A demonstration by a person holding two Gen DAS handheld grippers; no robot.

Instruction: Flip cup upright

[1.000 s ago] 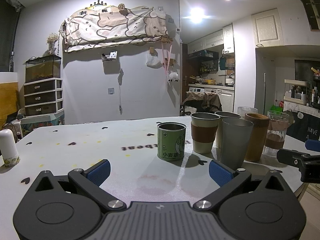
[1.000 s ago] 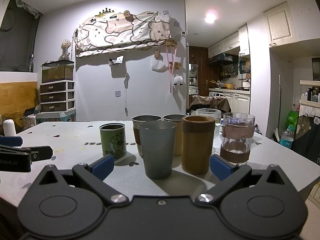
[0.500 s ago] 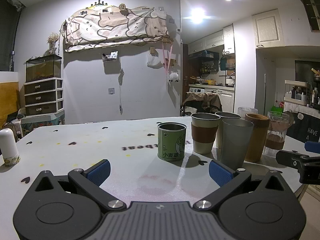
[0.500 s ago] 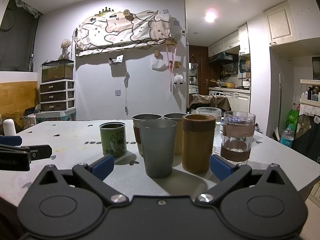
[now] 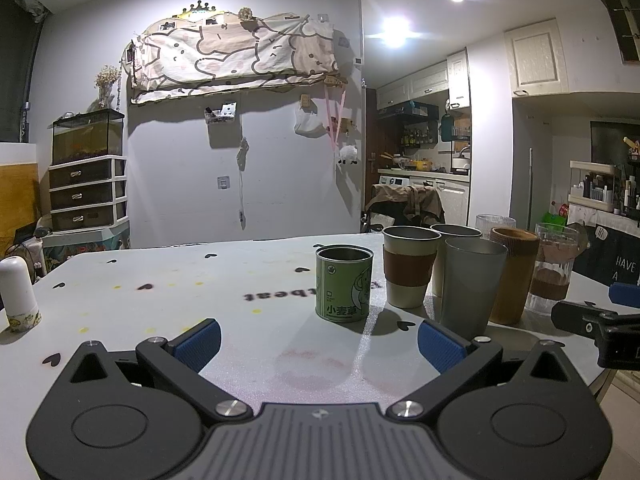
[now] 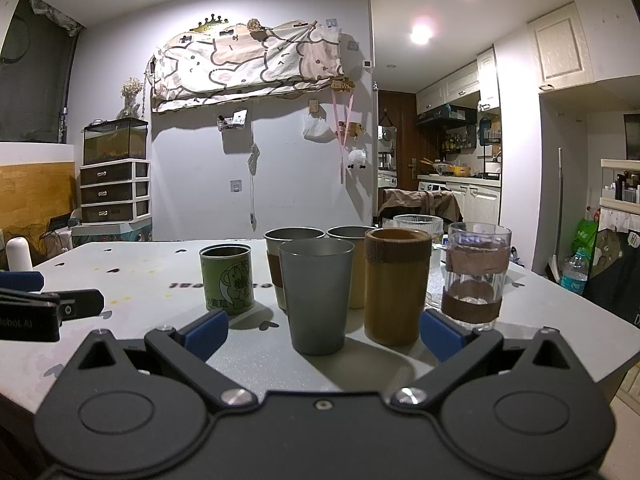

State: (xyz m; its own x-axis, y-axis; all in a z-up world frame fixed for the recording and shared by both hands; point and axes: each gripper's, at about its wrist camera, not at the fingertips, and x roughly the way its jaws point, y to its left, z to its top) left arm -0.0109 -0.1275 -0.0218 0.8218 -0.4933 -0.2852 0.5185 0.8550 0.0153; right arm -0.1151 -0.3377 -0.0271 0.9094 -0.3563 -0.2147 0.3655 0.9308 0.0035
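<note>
Grey cup (image 6: 317,297) upright, unmoved; both grippers unchanged, empty

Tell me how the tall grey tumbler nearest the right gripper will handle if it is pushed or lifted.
The tall grey tumbler looks empty and thin-walled, so probably light. It tapers to a narrow base, so a high push may tip it toward the brown cylindrical cup close beside it. Its smooth matte wall could slip; both grippers are open.

Count on the table (image 6: 140,280): 1 green tin (image 6: 227,280), 2 sleeved cups (image 6: 286,256) (image 6: 347,236), 1 grey tumbler (image 6: 317,296), 1 brown bamboo-look cup (image 6: 397,284), 2 glasses (image 6: 474,272) (image 6: 418,222), 1 white bottle (image 5: 17,288). 2 grippers (image 5: 318,340) (image 6: 322,330) w/ blue pads.
</note>
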